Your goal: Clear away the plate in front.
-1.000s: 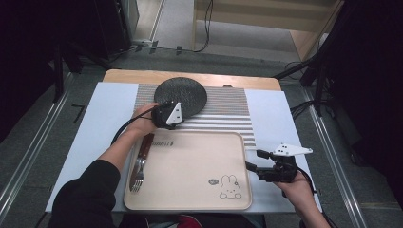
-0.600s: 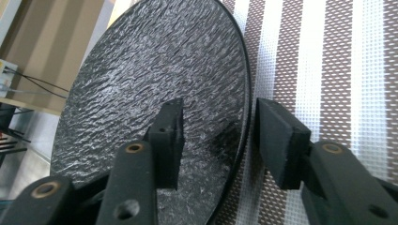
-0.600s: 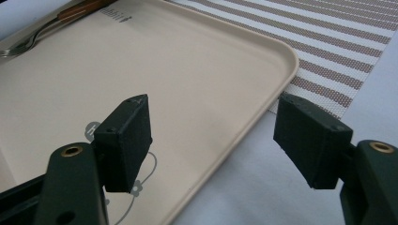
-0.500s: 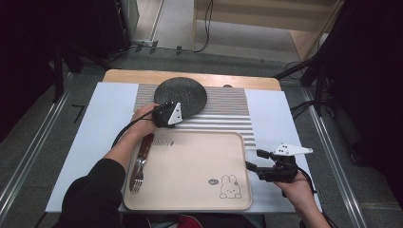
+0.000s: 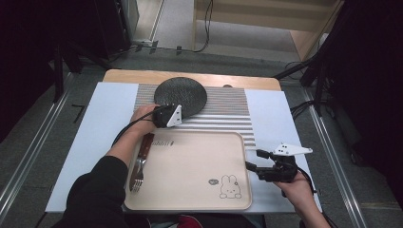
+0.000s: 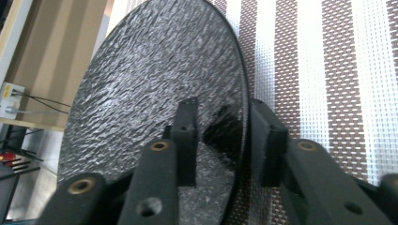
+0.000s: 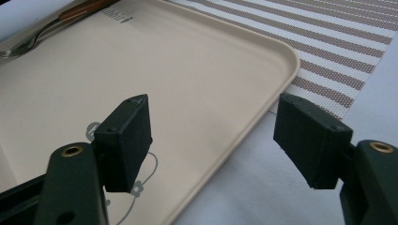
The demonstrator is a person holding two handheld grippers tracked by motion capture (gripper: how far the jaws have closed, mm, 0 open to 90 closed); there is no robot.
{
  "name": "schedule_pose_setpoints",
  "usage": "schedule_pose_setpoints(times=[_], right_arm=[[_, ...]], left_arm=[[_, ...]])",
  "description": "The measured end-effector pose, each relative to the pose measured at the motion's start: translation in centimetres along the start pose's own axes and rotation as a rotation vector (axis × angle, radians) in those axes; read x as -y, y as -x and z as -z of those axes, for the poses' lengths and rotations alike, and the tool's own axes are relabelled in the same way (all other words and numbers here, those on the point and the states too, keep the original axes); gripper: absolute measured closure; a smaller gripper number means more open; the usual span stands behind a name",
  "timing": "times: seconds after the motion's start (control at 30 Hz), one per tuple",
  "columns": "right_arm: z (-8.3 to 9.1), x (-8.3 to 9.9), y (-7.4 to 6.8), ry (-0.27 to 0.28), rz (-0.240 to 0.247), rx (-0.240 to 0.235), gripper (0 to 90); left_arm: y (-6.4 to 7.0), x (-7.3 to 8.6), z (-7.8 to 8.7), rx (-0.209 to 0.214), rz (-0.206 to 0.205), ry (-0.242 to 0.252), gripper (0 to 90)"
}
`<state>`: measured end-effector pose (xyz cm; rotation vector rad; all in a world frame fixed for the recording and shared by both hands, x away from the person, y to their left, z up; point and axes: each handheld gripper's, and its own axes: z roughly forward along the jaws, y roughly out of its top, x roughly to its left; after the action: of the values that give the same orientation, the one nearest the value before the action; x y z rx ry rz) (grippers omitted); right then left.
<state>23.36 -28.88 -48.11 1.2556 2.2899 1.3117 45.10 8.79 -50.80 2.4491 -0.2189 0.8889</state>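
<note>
The black plate lies on the striped mat at the far side of the table, beyond the tray. In the left gripper view its textured surface fills the left half, with the mat to its right. The left gripper sits at the plate's near rim. Its jaws straddle that rim, one over the top face and one on the outside toward the mat, drawn in close; whether both pads press the plate I cannot tell.

The tray is beige, with a small rabbit drawing near its right front corner. A fork with a wooden handle lies along the tray's left edge.

The right gripper hangs just beside the tray's right edge, over the white table cover. Its jaws stand wide apart with nothing between them, one above the tray near the rabbit, the other above the cover beside it.
</note>
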Motion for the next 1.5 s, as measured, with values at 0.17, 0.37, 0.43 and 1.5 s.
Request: schedule_pose_setpoints(times=[0.17,0.37,0.43,1.5], right_arm=[[0.0,0.0,0.0,-0.001,0.002,-0.002,26.0],[-0.1,0.0,-0.1,-0.004,0.002,-0.004,26.0],[-0.1,0.0,-0.1,-0.004,0.004,-0.003,26.0],[-0.1,-0.1,0.0,0.007,0.001,-0.001,26.4]], left_arm=[[0.1,0.2,-0.1,-0.007,-0.001,0.014,69.8],[0.5,0.4,-0.1,-0.035,-0.010,0.034,71.1],[0.6,0.4,-0.1,-0.048,-0.012,0.034,71.5],[1.0,-1.5,1.1,-0.216,-0.138,-0.029,85.5]])
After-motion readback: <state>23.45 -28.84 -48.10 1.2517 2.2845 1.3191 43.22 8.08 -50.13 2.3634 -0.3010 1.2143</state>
